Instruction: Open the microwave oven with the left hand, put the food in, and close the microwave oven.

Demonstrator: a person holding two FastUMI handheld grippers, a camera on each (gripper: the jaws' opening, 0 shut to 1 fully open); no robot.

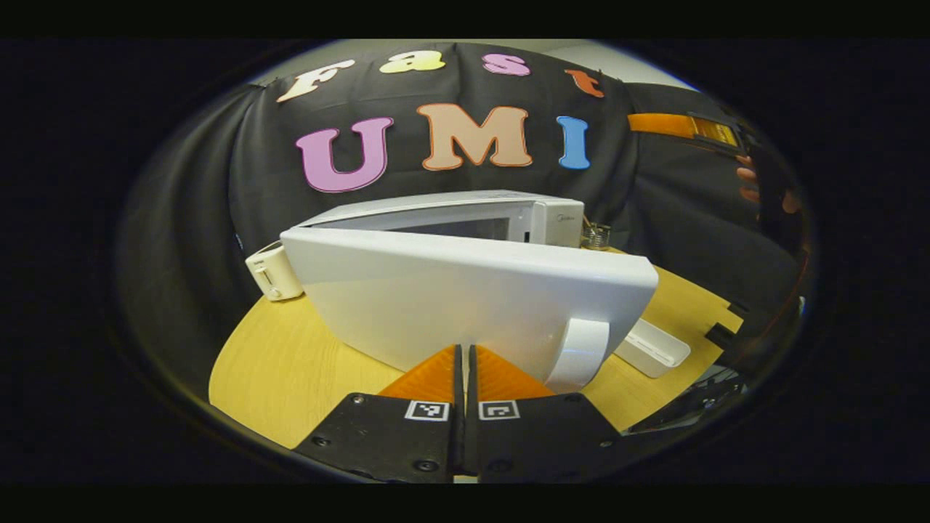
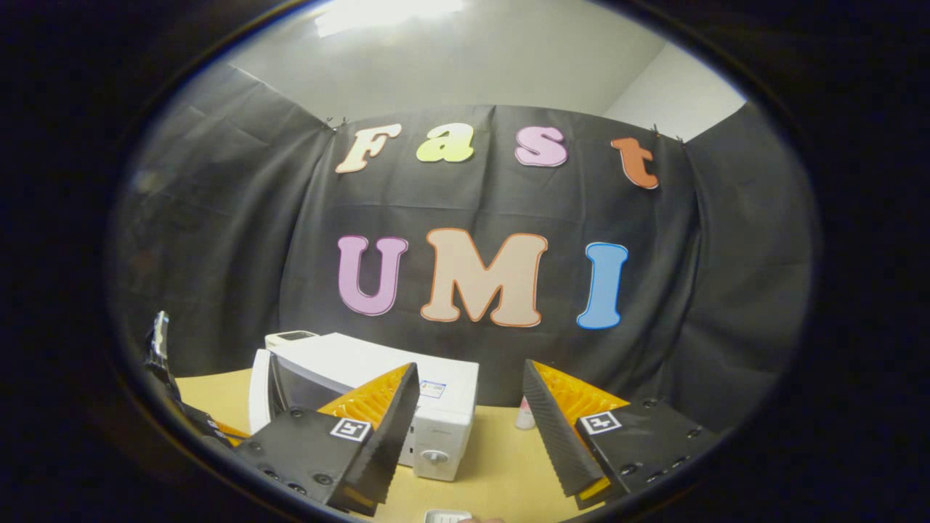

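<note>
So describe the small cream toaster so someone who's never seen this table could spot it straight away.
Start at the round light wooden table and find the big white microwave oven with its door swung open. The small cream toaster stands behind the door's hinge end, near the black cloth wall. It is the only low boxy appliance with a side lever.

The left gripper points forward with its jaws pressed together, nothing between them. The right gripper is held level with its jaws spread wide and empty. A hand grips the other tool at the far right of the left gripper view.
</note>
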